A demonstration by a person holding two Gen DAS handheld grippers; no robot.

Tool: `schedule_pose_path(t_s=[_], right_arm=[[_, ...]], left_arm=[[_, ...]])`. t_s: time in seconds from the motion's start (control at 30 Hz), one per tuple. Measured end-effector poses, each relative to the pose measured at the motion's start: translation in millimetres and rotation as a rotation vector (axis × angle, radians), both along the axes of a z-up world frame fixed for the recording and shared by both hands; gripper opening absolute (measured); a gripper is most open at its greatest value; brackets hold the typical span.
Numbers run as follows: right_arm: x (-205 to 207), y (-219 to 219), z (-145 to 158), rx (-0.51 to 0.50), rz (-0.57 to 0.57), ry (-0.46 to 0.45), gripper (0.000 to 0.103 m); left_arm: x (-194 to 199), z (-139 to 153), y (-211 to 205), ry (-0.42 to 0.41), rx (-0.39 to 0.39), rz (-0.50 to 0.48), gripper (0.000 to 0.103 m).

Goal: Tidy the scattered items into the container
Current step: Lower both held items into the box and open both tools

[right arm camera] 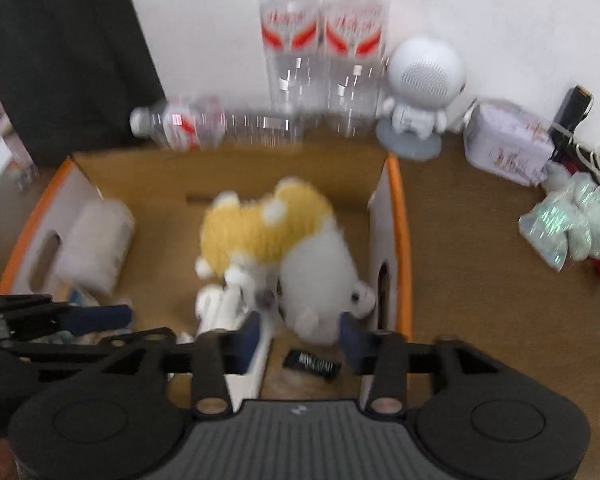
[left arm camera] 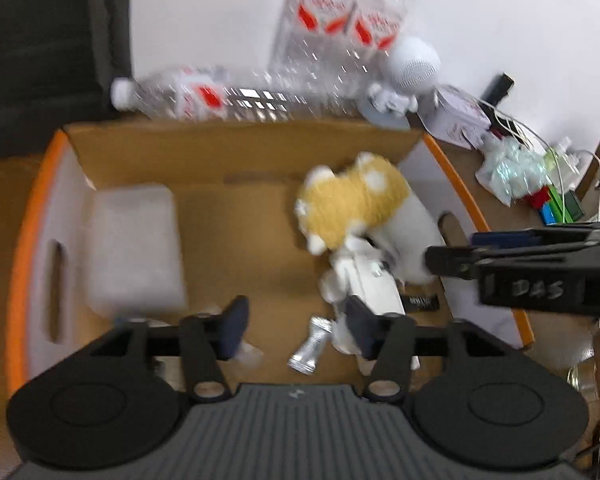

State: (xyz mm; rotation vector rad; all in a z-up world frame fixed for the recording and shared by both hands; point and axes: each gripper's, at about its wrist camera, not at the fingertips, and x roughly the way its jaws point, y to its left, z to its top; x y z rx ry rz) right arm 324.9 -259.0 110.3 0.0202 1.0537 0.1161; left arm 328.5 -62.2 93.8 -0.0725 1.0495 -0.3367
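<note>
Both tongs hang open and empty over the cardboard box (right arm camera: 228,160); the right gripper (right arm camera: 300,336) is nearer the speaker figurine (right arm camera: 420,92) just beyond the box's far right corner; the left gripper (left arm camera: 296,320) sits farther.

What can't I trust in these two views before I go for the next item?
- Plush toy: motion blur in both views; whether it has settled in the box is unclear.
- Black tag: print too small and blurred, right wrist view.
- Box's near corner: hidden by the left claw, left wrist view.
- Clutter pile: cut by the right edge.
</note>
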Motion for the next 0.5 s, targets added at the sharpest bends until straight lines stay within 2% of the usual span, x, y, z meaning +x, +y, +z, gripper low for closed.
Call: schedule_pose_path(t_s=[0.03, 0.07, 0.1, 0.13, 0.2, 0.37, 0.5], right_arm=[[0.3, -1.7, 7.3, 0.002, -0.004, -0.01, 0.055], [1.3, -2.5, 13.2, 0.005, -0.007, -0.011, 0.057], [2.0, -4.0, 17.7, 0.012, -0.007, -0.004, 0.064], [1.9, -5.3, 20.2, 0.024, -0.01, 0.005, 0.069], [-0.5, -4.9, 20.3, 0.032, -0.006, 0.03, 0.073], [-19.4, 0.4, 14.2, 0.036, 0.017, 0.101, 0.074], [-42.1, 3.0, 28.8, 0.067, 0.024, 0.083, 0.075]], left_arm=[[0.2, 6.2, 2.4, 0.005, 0.001, 0.003, 0.077], [-0.3, 12.5, 4.1, 0.004, 0.002, 0.005, 0.091], [-2.3, 18.8, 5.9, -0.006, 0.005, 0.007, 0.099], [-6.2, 24.2, 7.5, -0.023, 0.014, 0.012, 0.1], [-12.6, 30.8, 7.0, -0.03, 0.043, 0.022, 0.101], [-28.6, 36.7, 3.9, 0.014, 0.101, 0.028, 0.102], [-50.6, 50.4, 8.2, -0.008, 0.11, 0.058, 0.102]])
